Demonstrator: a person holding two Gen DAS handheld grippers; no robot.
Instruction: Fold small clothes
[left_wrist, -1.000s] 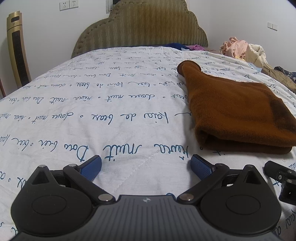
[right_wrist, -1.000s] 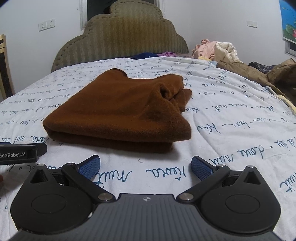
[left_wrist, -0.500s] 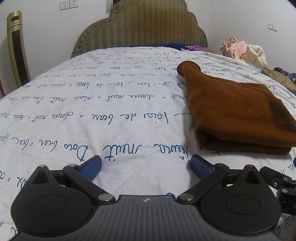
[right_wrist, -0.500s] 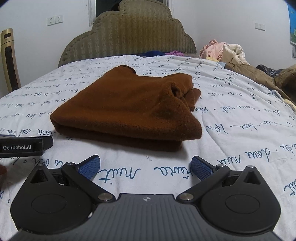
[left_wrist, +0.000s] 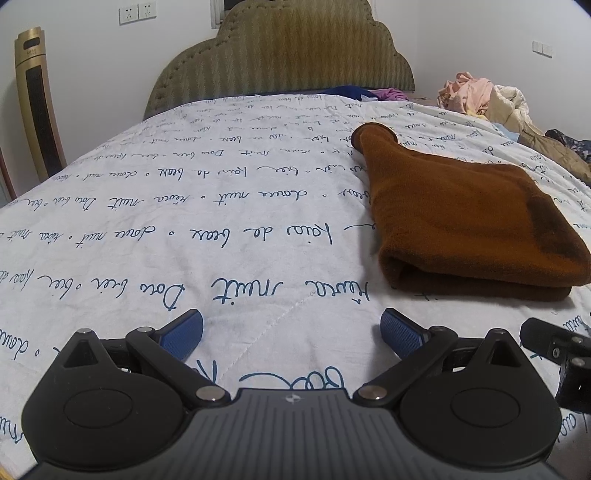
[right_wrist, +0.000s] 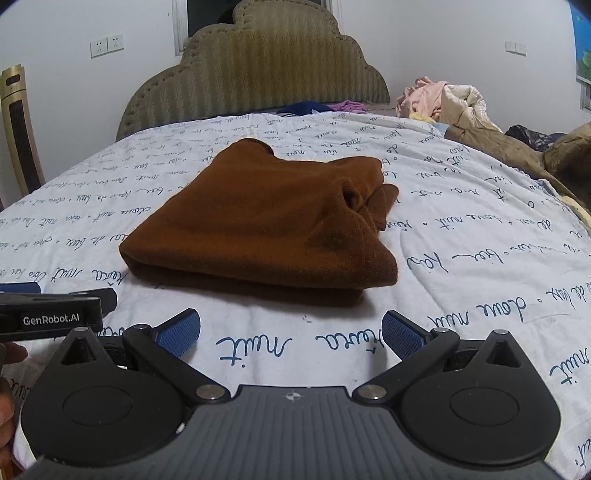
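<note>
While both the left gripper (left_wrist: 291, 328) and right gripper (right_wrist: 291, 330) gape empty, the folded brown garment (right_wrist: 258, 225) hides its underside.

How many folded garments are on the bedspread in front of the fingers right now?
1: the brown garment, folded, lying on the white bedspread just beyond both open grippers. Loose clothes sit heaped at the far right; more could be hidden there.

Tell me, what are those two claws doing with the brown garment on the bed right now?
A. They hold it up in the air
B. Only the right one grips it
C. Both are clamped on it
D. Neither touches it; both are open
D: the left claw and right claw both gape open over bare bedspread, while the folded brown garment lies flat ahead, untouched.
</note>
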